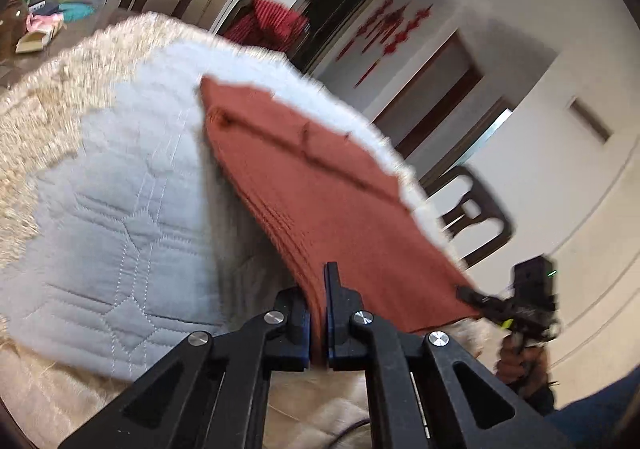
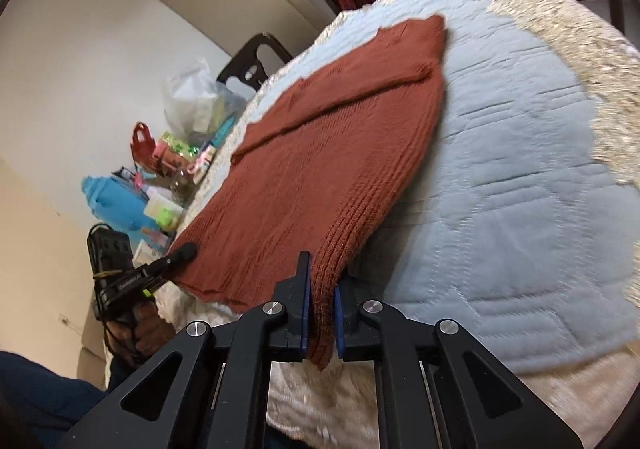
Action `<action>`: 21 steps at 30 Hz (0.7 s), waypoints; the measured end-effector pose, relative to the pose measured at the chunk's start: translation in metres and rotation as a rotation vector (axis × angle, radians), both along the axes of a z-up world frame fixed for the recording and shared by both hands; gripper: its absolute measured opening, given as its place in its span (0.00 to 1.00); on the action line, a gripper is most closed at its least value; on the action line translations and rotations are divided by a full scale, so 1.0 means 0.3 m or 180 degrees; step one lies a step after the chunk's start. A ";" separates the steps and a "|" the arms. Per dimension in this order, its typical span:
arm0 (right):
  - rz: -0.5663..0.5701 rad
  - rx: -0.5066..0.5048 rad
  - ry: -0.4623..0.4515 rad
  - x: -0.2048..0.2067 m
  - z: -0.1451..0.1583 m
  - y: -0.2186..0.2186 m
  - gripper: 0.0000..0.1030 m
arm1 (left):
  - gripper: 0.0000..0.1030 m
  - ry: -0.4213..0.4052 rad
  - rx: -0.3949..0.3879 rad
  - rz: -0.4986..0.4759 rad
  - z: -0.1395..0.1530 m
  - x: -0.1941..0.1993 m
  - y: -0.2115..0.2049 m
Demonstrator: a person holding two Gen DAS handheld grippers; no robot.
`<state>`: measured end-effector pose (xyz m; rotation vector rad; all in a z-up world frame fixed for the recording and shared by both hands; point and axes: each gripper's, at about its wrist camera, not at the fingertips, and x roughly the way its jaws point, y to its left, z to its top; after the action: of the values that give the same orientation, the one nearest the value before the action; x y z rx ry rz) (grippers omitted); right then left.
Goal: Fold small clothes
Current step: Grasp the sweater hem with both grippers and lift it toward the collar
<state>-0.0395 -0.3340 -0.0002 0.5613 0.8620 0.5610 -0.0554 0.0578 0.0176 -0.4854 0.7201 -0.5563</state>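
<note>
Blue quilted pad point(image 2: 520, 177) covers the counter, w/ the rust-red knit top point(image 2: 320, 153) lying flat on it, hem at the near edge. Left tool point(image 1: 318, 325) & right tool point(image 2: 322, 323) are both clamped on that hem, one at each corner. It's soft, light & floppy, so corners are the best spots to hold; no writing I can read.

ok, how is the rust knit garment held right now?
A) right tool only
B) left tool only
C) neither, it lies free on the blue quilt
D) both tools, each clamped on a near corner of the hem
D: the left tool and the right tool are each shut on the rust knit garment at its near edge, while the rest of it lies on the blue quilt.
</note>
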 end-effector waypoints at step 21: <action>-0.0216 0.0359 -0.0725 0.100 0.209 -0.090 0.08 | 0.06 -0.0617 -0.0145 0.0303 0.224 0.144 0.033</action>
<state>-0.0096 -0.3609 0.0625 0.6140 0.5964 0.6016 -0.0123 0.0675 0.0847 -0.4980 0.4977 -0.5234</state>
